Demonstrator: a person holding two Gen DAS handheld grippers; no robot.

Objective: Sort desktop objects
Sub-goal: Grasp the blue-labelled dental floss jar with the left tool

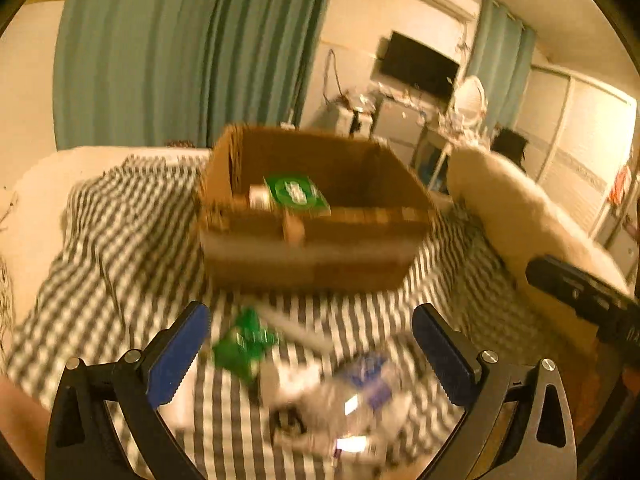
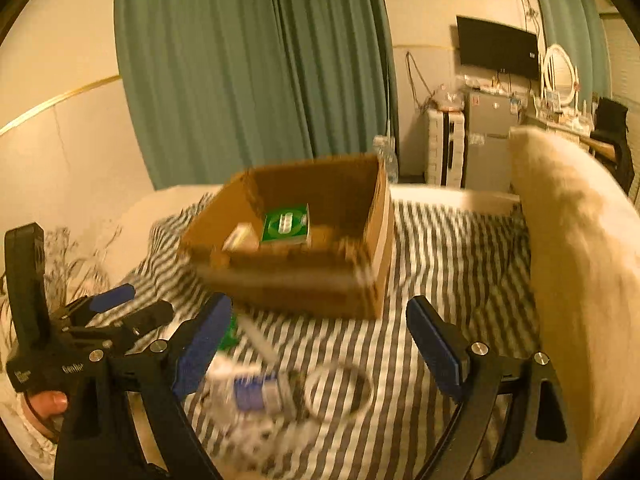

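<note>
Underneath everything, a grey-and-white striped blanket (image 1: pixel 100 240) covers the bed, with a cream pillow (image 2: pixel 576 248) at its right edge. Centrally an open cardboard box (image 1: pixel 312 256) holds a green packet (image 1: pixel 296 194). Nearer lies a blurred heap of small items (image 1: pixel 344 400), including a green wrapper (image 1: pixel 244 344). Both the left gripper (image 1: pixel 310 344) and right gripper (image 2: pixel 318 340) hover over it, jaws spread wide, gripping nothing.

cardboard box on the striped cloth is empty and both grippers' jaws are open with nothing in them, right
Not quite: the cardboard box is not empty. The right wrist view shows a green packet and a pale item beside it inside. The rest holds: it sits on the striped cloth, and the left gripper and right gripper have open, empty jaws.
</note>
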